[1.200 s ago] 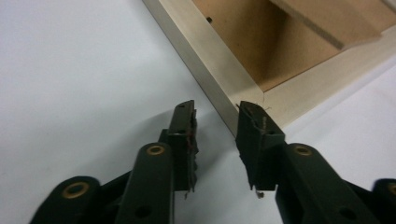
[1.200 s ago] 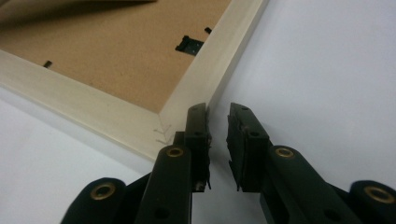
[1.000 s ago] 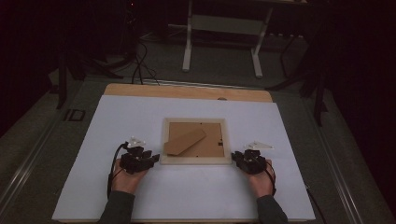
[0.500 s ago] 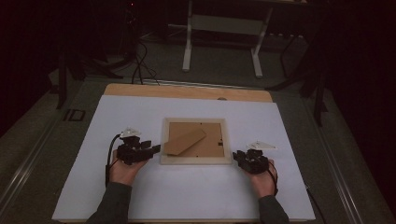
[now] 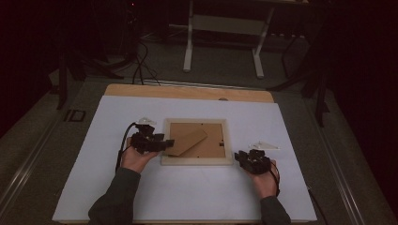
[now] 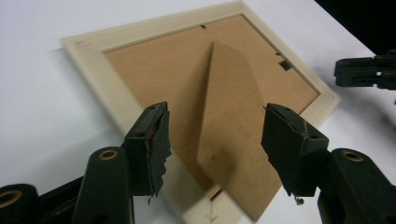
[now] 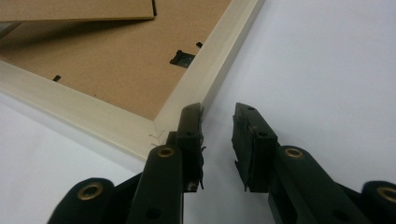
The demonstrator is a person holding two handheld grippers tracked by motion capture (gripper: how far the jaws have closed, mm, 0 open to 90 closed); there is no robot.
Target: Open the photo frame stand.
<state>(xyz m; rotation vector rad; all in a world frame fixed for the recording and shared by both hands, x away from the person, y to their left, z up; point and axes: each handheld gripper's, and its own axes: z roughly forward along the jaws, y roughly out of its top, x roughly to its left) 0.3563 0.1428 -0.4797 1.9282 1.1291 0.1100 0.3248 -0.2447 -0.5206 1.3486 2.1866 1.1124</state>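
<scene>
A: Since the earlier frame the left gripper point(image 5: 165, 142) has shifted inward and up, from beside the picture frame point(image 5: 197, 161) to over its left edge. Its jaws have just been opening; nothing's between the pads point(image 6: 154, 140), just air above the frame's back.

B: So left = released?

A: Yep, jaws wide apart, hovering over the brown backing board point(image 6: 187, 79) and the fold-out stand point(image 6: 229, 107). Not touching the frame as far as the left gripper view shows.

B: Right gripper point(image 5: 245, 159)?

A: Hasn't budged. Sits at the frame's near right corner. In the right gripper view the jaws stand a bit apart w/ nothing between them, only white tabletop point(image 7: 327, 70) in the gap. One finger point(image 7: 190, 123) is right up against the corner's outer edge point(image 7: 187, 105); can't tell if it presses.

B: Where's the frame itself?

A: Face down, flat on the white tabletop point(image 5: 141, 108), approx. centre, between both hands. Pale wood border, stand lying slanted across the backing. Small dark clip point(image 7: 182, 58) on the backing near the right rail.
</scene>
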